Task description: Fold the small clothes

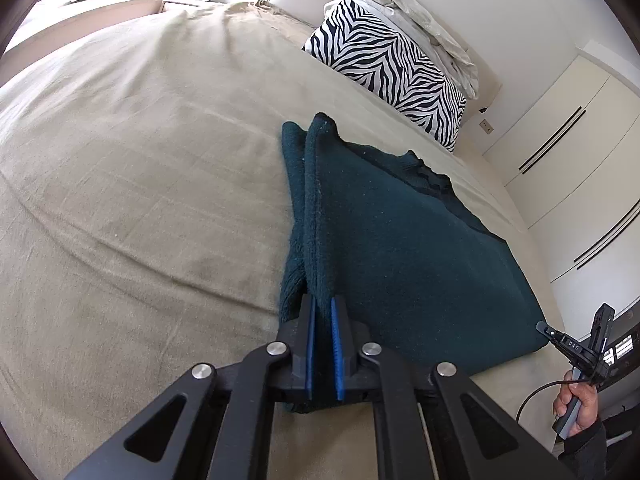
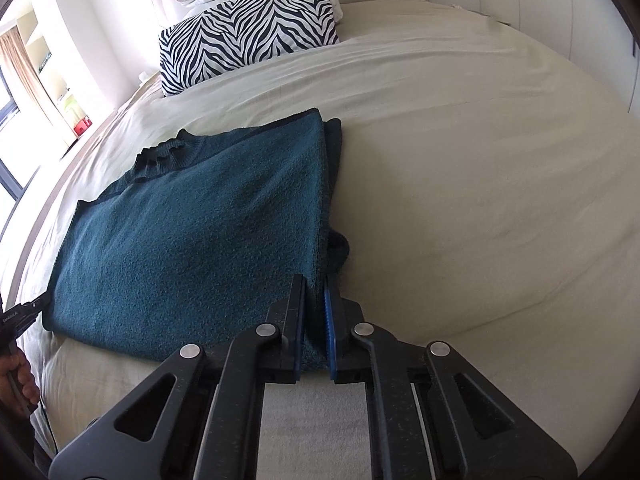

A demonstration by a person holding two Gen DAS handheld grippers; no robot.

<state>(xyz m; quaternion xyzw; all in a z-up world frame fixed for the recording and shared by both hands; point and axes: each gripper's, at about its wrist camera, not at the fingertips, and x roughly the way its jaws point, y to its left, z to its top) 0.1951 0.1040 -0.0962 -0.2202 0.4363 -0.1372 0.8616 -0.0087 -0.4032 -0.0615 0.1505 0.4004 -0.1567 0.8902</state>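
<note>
Left wrist view: left gripper pinches the near left corner of the teal sweater, both layers of the raised edge squeezed between the blue pads, jaws narrow. Right wrist view: right gripper is clamped the same way on the opposite near corner of the sweater, jaws narrow on the doubled edge. Each gripper also shows small at the margin of the other view, at the far near corner of the garment.

Sweater lies on the bed, already folded into a rough rectangle, collar towards the zebra pillow, which sits well apart at the headboard with a pale rumpled duvet behind it.

Handling, judged: thick fuzzy knit, soft, floppy, light to moderate weight, not fragile. Grippy surface, unlikely to slip, but it stretches and sags between holds, and the tucked sleeve under the edge may drop out. Best hold: both bottom corners, all layers together, deep in the pads, lifted evenly.
</note>
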